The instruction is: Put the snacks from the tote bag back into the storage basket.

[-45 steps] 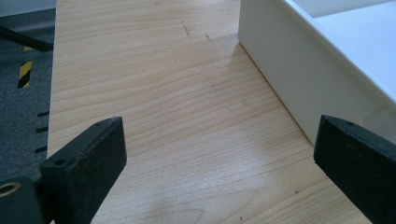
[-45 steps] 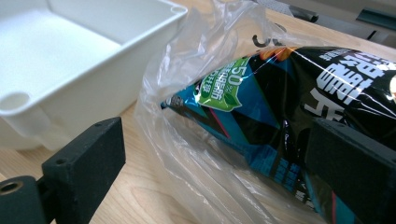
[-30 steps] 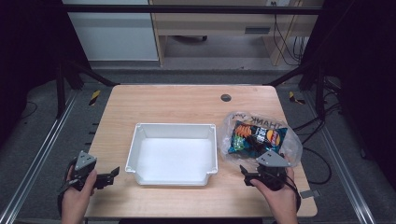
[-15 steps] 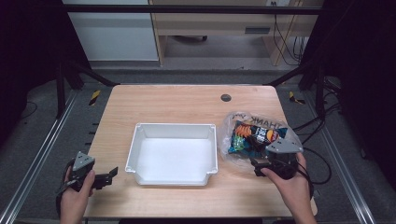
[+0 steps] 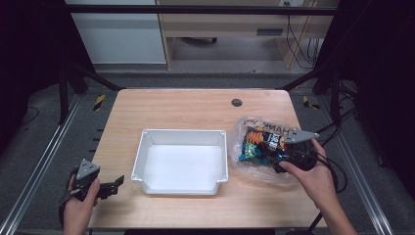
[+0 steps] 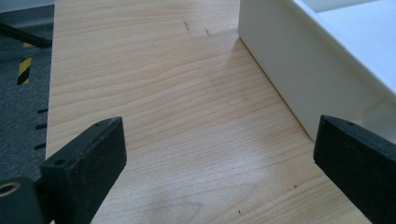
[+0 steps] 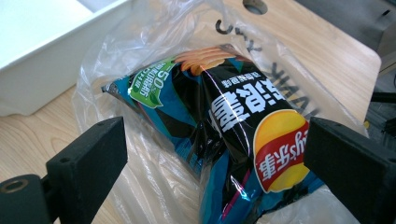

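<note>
- Center of high view: white tray [image 5: 181, 161] sat on wooden table [image 5: 171, 107], open side up, nothing visible inside.
- Right-center of high view: clear plastic bag [image 5: 264, 147] w/ black lettering lay just right of tray, near its right wall; chip packets [image 5: 259, 142] visible inside bag.
- Upper center of high view: small dark round hole [image 5: 237, 103] in tabletop, well apart from tray and bag.
- Lower left of high view: left gripper [image 5: 110, 186] held in person's left hand [image 5: 78, 210] at table's front-left edge, pointing toward tray; near tray's front-left corner, not touching.
- Left gripper view: jaws stood wide apart over bare wood; tray wall at upper right of frame.
- Right side of high view: right gripper [image 5: 279, 159] held in right hand [image 5: 313, 178], at bag's near-right edge; grey plate on top.
- Right gripper view: jaws spread wide, one either side of black/blue chip packet [image 7: 233, 121] inside bag [image 7: 154, 182]; no clamp on it. Tray corner [image 7: 46, 56] at upper left of frame.
</note>
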The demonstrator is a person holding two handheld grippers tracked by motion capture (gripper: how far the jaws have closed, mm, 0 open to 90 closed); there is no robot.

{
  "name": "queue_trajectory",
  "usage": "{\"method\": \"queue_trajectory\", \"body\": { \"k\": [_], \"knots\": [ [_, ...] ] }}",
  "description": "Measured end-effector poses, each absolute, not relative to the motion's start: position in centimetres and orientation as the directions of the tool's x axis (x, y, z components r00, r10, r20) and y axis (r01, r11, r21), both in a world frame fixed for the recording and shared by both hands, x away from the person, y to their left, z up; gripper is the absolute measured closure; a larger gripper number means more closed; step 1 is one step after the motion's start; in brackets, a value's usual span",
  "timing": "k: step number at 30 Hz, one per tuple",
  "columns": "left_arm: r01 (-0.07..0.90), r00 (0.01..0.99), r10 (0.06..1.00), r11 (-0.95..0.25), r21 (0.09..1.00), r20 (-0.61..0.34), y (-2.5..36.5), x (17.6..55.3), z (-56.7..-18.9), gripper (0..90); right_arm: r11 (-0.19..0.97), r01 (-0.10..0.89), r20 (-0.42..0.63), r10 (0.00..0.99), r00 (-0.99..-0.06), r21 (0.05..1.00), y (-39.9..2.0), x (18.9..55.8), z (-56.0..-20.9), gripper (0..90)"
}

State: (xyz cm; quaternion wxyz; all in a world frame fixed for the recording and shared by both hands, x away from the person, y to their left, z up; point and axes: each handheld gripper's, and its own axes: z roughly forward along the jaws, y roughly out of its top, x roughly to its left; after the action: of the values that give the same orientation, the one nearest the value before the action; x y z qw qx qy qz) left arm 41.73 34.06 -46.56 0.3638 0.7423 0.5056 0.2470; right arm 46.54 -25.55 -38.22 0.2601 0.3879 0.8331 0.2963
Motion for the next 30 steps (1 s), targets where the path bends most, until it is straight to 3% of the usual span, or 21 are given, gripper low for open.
{"method": "queue_trajectory", "body": {
  "k": [11, 30],
  "knots": [
    [0.569, 0.366, 0.931, -0.221, 0.792, -0.002, 34.1, 41.8, -46.5, 2.4, 0.57, 0.49, -0.22, 0.769, -0.6, 0.659, -25.5, 49.2, -36.9, 6.7],
    [0.568, 0.366, 0.93, -0.222, 0.792, -0.002, 34.1, 41.8, -46.5, 2.4, 0.652, 0.52, -0.183, 0.703, -0.687, 0.552, -24.8, 52.6, -37.8, 6.7]
  ]
}}
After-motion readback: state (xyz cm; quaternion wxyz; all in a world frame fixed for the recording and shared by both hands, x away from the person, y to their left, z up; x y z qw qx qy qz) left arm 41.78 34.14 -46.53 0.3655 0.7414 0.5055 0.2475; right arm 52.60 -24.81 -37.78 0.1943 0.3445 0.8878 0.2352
